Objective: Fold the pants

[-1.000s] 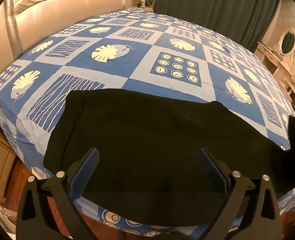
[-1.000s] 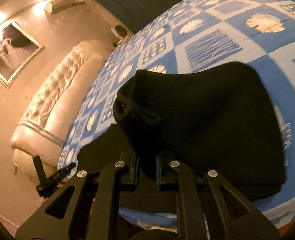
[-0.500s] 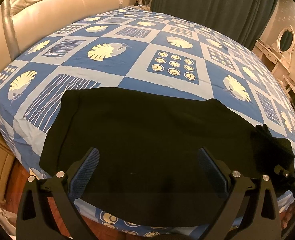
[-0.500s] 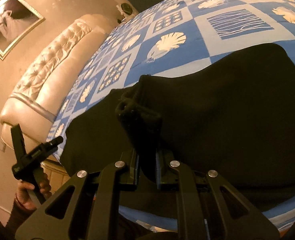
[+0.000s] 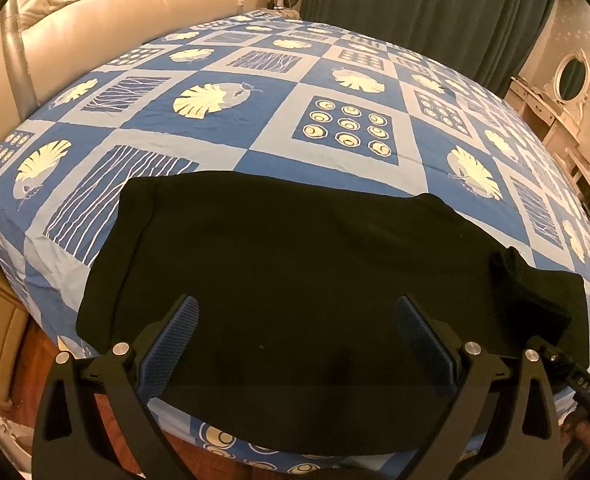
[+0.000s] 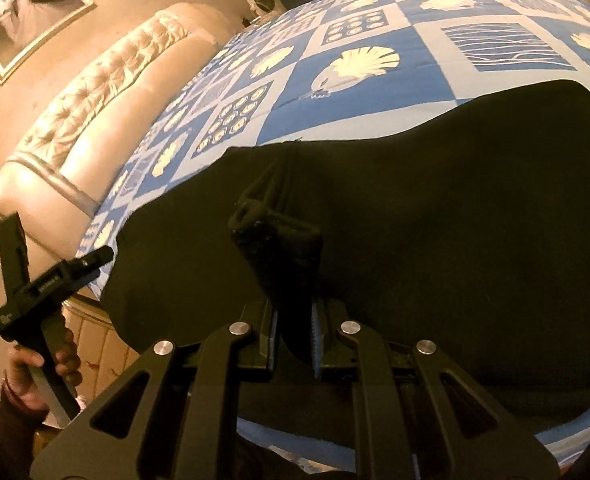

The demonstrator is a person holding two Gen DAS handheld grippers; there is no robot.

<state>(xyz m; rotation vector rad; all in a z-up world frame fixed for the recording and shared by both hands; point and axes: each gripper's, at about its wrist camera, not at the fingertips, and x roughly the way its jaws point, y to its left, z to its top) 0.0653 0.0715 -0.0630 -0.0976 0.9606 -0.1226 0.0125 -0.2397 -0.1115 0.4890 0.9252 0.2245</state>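
Observation:
Black pants (image 5: 295, 264) lie spread flat across the near part of a bed with a blue-and-white patterned sheet (image 5: 335, 92). My left gripper (image 5: 295, 340) hovers over their near edge, open, with nothing between its blue pads. My right gripper (image 6: 294, 336) is shut on a bunched fold of the pants (image 6: 283, 248), lifted over the flat layer (image 6: 455, 200). In the left wrist view that lifted fold (image 5: 535, 292) shows at the right edge. The left gripper (image 6: 51, 276) and the hand holding it appear at the left of the right wrist view.
A cream tufted headboard (image 5: 95, 12) runs along the left. Dark curtains (image 5: 415, 0) hang behind the bed. A dresser with an oval mirror (image 5: 571, 76) stands at the far right. A framed picture (image 6: 27, 8) hangs on the wall. Wood floor (image 5: 35, 352) shows below the bed's edge.
My right gripper has carried the held fold leftward and lower over the flat pants, rolling somewhat. The fold has come further into the left wrist view. The left gripper has stayed put.

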